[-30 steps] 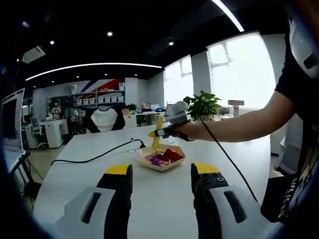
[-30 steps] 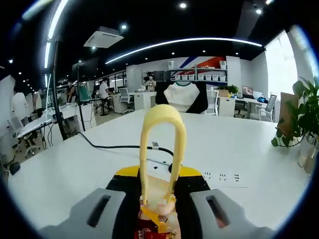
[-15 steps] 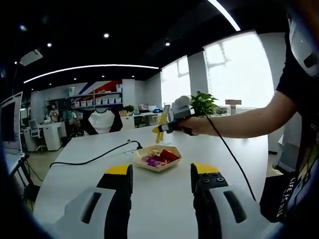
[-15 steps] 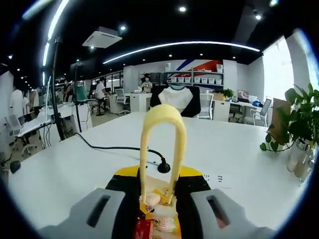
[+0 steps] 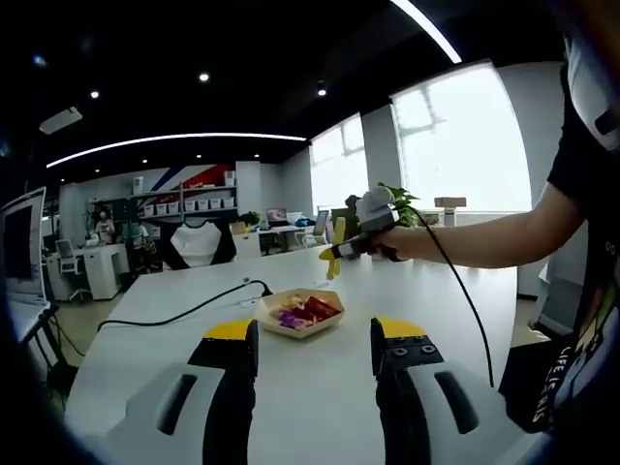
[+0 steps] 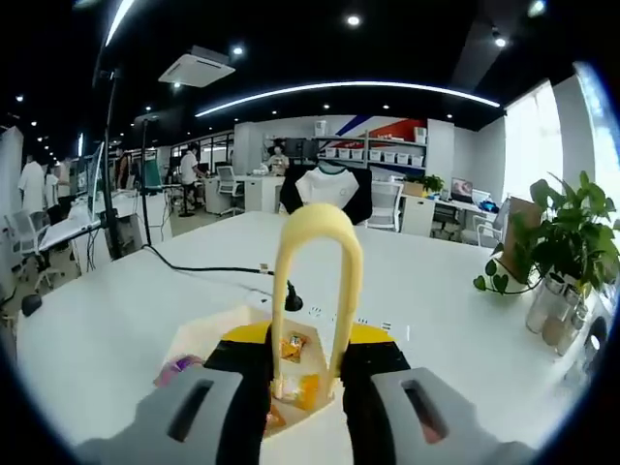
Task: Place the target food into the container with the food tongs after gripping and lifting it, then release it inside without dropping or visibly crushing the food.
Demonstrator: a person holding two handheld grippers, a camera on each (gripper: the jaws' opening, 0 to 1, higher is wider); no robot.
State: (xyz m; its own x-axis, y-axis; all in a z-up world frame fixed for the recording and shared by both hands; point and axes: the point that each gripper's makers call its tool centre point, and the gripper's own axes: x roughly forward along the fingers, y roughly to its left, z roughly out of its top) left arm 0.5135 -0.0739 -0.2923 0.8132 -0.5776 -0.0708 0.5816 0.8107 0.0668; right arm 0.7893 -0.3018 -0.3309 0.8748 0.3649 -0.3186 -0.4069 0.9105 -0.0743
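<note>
Yellow food tongs (image 6: 315,291) clenched in right hand-held gripper (image 6: 308,392), above container (image 6: 199,339); left hand-held gripper (image 5: 315,373) released. Advice: lower slowly, squeeze gently.

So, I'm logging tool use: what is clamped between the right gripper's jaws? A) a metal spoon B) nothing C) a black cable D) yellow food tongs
D: in the right gripper view, the yellow food tongs rise as a loop from between the right gripper jaws, above the container.

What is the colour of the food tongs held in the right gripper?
The food tongs are pale yellow; this shows best in the right gripper view.
</note>
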